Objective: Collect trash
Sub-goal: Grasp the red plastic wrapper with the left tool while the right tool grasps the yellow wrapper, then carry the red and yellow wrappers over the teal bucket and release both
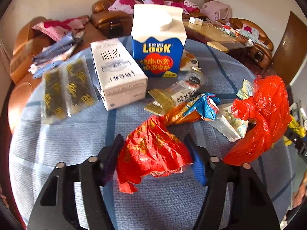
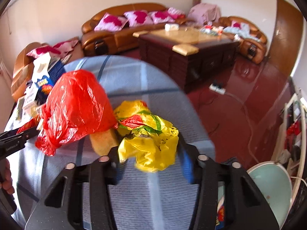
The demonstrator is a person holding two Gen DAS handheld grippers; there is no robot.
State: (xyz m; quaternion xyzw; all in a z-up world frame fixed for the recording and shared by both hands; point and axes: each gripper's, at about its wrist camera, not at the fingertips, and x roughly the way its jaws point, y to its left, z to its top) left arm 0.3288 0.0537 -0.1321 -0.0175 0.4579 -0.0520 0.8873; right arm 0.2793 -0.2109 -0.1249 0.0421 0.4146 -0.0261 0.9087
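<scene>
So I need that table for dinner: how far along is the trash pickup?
Nothing looks collected yet. In hand: left gripper pinches a red wrapper, right gripper a yellow bag. Left: red bag, cartons, other wrappers.

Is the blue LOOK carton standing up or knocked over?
Upright: the LOOK carton stands on its base, white cap on top, unlike the white box lying flat beside it.
</scene>
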